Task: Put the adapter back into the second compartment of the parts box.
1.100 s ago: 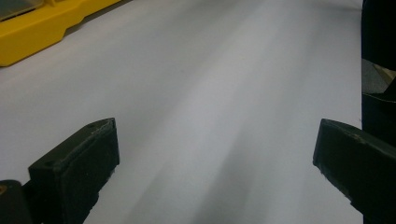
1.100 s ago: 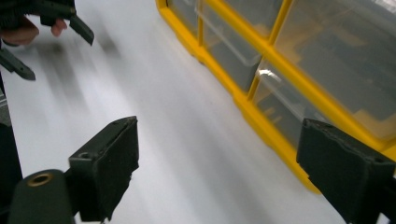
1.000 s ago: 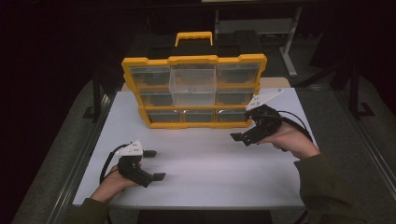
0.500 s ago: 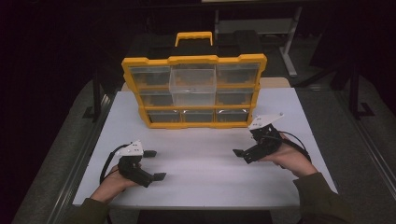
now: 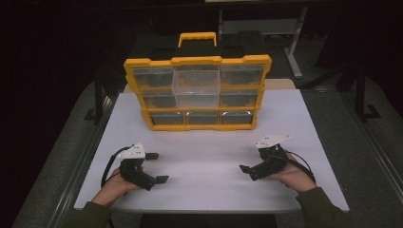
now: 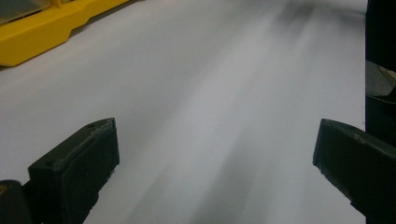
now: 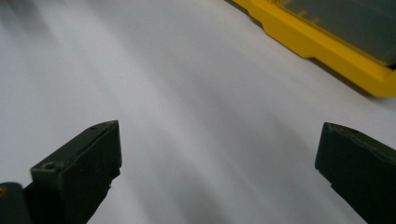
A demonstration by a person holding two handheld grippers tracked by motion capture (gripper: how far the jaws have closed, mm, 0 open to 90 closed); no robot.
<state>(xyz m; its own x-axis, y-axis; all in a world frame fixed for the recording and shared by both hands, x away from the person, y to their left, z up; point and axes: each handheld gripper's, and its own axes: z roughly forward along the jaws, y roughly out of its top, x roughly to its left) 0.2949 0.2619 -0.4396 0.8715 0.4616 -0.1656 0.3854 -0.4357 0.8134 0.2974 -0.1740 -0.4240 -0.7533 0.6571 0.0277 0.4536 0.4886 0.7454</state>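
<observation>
1. Left gripper, near table edge: jaws wide apart, nothing between them.
2. Right gripper, same depth: jaws fully spread, nothing held.
3. White rectangular tabletop: bare between the grippers.
4. Yellow plastic organiser case with clear drawers: stands upright beyond both grippers, long axis crosswise, centred; neither hand judged nearer.

High overview; two low tabletop close-ups

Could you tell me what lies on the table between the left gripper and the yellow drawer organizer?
Nothing: in the high view, bare white tabletop separates the left gripper from the yellow drawer organizer.
</observation>
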